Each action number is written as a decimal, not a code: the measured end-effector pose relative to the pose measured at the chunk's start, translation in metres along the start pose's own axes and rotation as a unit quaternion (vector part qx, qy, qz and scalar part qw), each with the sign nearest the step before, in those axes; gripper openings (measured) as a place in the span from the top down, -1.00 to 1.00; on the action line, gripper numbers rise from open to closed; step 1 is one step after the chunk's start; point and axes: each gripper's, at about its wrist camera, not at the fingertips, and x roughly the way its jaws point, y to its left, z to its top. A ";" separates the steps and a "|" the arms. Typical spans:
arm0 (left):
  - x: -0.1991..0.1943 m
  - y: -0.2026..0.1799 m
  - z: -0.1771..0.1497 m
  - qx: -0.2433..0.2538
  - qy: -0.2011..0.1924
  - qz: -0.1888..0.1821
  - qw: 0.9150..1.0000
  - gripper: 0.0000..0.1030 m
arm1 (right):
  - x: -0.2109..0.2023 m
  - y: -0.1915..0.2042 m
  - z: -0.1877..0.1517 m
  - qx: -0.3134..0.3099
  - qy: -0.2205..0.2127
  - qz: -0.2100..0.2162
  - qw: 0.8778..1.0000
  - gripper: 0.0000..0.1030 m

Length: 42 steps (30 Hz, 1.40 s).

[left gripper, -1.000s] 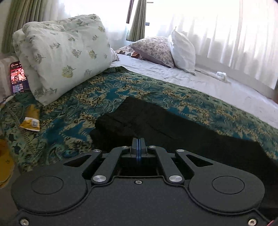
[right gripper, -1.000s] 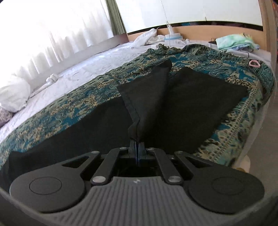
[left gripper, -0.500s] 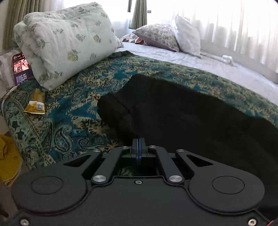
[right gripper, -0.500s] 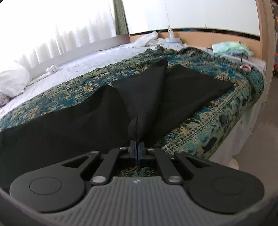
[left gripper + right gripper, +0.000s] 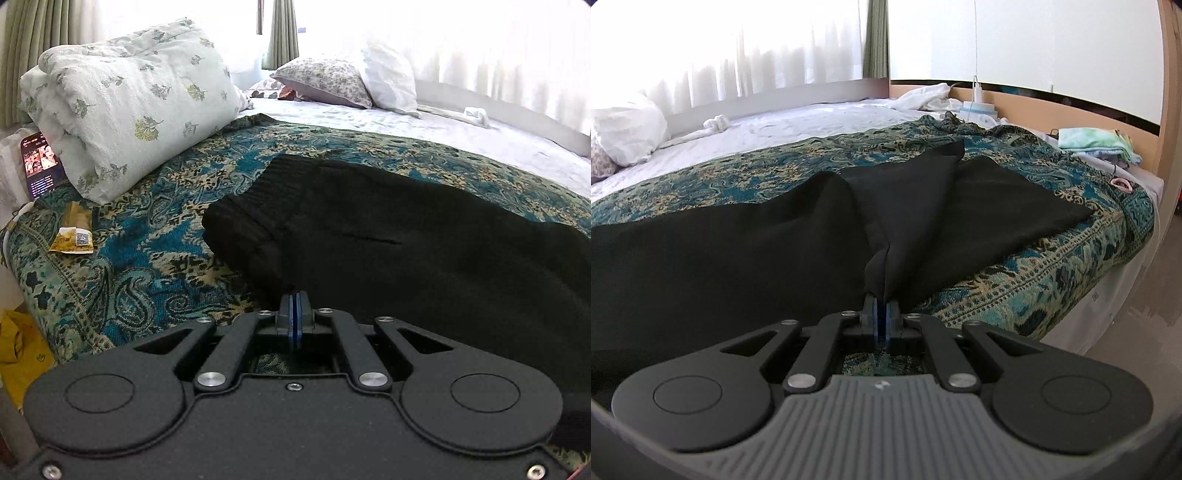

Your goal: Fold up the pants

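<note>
Both cameras are set just behind a gripper and look forward along its fingers, tilted down a little toward the bed.

The left gripper (image 5: 294, 310) is seen low and close in its view. The bed is looked across from its near edge toward the pillows (image 5: 125, 110) and the bright curtains at the far side.

The right gripper (image 5: 881, 314) is seen the same way, low and close. Here the other end of the bed is faced, with the wooden board (image 5: 1071, 110) behind it.

The black pants (image 5: 406, 240) (image 5: 738, 258) and the patterned blanket (image 5: 147, 258) (image 5: 1015, 288) are shared by both views, very near the lens.
</note>
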 end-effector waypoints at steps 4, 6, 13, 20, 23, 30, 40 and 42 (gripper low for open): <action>0.000 0.001 -0.001 -0.006 0.000 0.000 1.000 0.88 | 0.000 -0.002 -0.001 -0.009 -0.002 0.002 1.000 0.71; 0.001 0.001 -0.002 -0.002 -0.001 0.001 1.000 0.87 | 0.000 -0.004 -0.001 -0.009 -0.003 0.001 1.000 0.51; 0.000 0.001 -0.002 0.000 -0.001 0.001 1.000 0.87 | 0.005 -0.009 0.001 -0.017 -0.010 -0.008 1.000 0.37; 0.001 0.000 -0.002 0.010 -0.003 0.007 1.000 0.86 | 0.014 -0.018 0.002 -0.023 -0.023 -0.024 0.999 0.22; 0.001 -0.001 -0.002 0.015 -0.004 0.009 1.000 0.86 | 0.020 -0.027 0.005 -0.015 -0.027 -0.029 0.999 0.11; 0.003 -0.002 -0.003 0.024 -0.001 0.017 1.000 0.86 | 0.032 -0.046 0.011 0.001 -0.035 -0.057 0.998 0.05; 0.007 -0.002 -0.003 0.035 0.003 0.029 0.999 0.86 | 0.051 -0.079 0.023 0.037 -0.041 -0.084 0.995 -0.02; 0.007 -0.003 -0.004 0.039 0.002 0.032 0.999 0.86 | 0.058 -0.086 0.027 0.047 -0.042 -0.091 0.994 -0.03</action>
